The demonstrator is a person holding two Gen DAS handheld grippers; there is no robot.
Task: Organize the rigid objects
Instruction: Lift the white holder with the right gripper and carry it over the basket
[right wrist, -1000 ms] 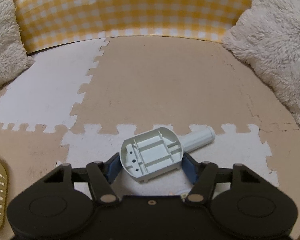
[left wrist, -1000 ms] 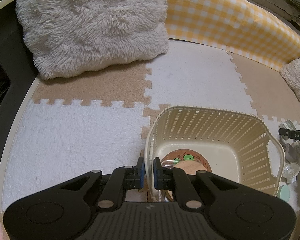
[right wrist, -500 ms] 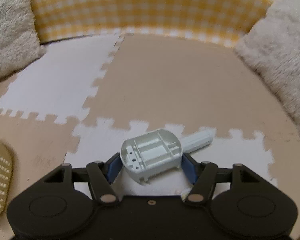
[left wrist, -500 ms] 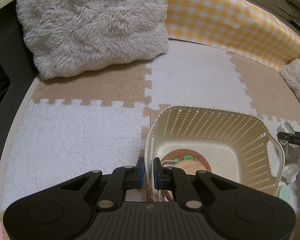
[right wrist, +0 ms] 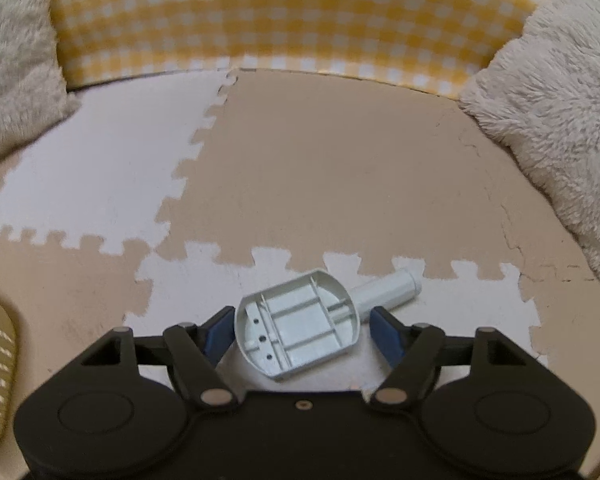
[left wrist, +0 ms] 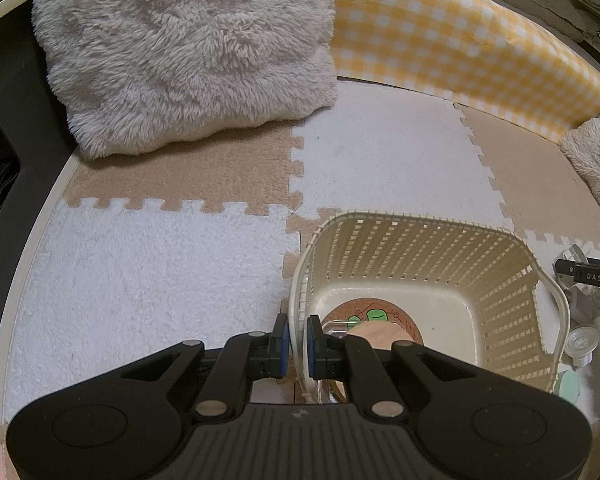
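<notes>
Left wrist view: left gripper (left wrist: 294, 340) clamped on the near rim of a cream lattice basket (left wrist: 440, 236); inside lie a cork coaster (left wrist: 374, 316) and a wooden disc (left wrist: 380, 334). Basket stands on puzzle floor mat (left wrist: 140, 280).

Right wrist view: right gripper (right wrist: 303, 326), jaws opening, straddles a grey plastic handled part (right wrist: 300, 328) lying on the white mat tile (right wrist: 460, 304); right pad apart from it.

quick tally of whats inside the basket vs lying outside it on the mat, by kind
In the basket:
cork coaster: 1
wooden piece: 1
clear plastic piece: 1
On the mat, outside:
grey plastic part with tube: 1
clear suction cup: 1
mint green round item: 1
Total: 6, counting only what shows; the basket's near corner is hidden.
</notes>
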